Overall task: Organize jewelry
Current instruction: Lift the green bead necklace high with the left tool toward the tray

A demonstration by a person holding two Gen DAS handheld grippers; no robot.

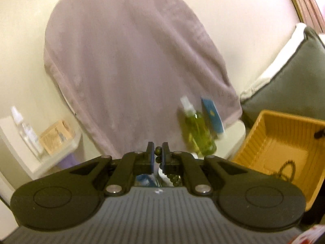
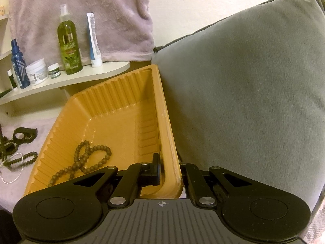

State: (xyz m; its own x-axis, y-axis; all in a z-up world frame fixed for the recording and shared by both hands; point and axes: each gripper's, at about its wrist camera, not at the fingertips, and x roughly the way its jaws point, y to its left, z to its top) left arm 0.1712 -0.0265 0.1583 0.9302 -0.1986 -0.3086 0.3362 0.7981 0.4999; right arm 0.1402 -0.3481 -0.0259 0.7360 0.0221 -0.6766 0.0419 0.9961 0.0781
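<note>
My left gripper [image 1: 157, 154] is shut on a dark green bead strand [image 1: 174, 178] that hangs down behind its fingers, held in the air. The orange tray [image 1: 262, 128] lies to its right with a brown bead necklace [image 1: 285, 169] inside. My right gripper [image 2: 169, 168] is shut on the tray's right wall [image 2: 169, 142], one finger inside and one outside. The brown bead necklace [image 2: 85, 162] lies on the tray floor. More jewelry [image 2: 18, 152] lies on the pale cloth left of the tray: dark bead bracelets, a thin silver chain and a black strap piece.
A grey cushion [image 2: 243, 91] leans right against the tray. A white shelf [image 2: 67, 81] holds an olive-green bottle [image 2: 69, 46], a tube, jars and a blue bottle. A mauve towel [image 1: 132, 61] hangs on the wall behind. Another shelf [image 1: 54, 156] at left holds a clear bottle and a box.
</note>
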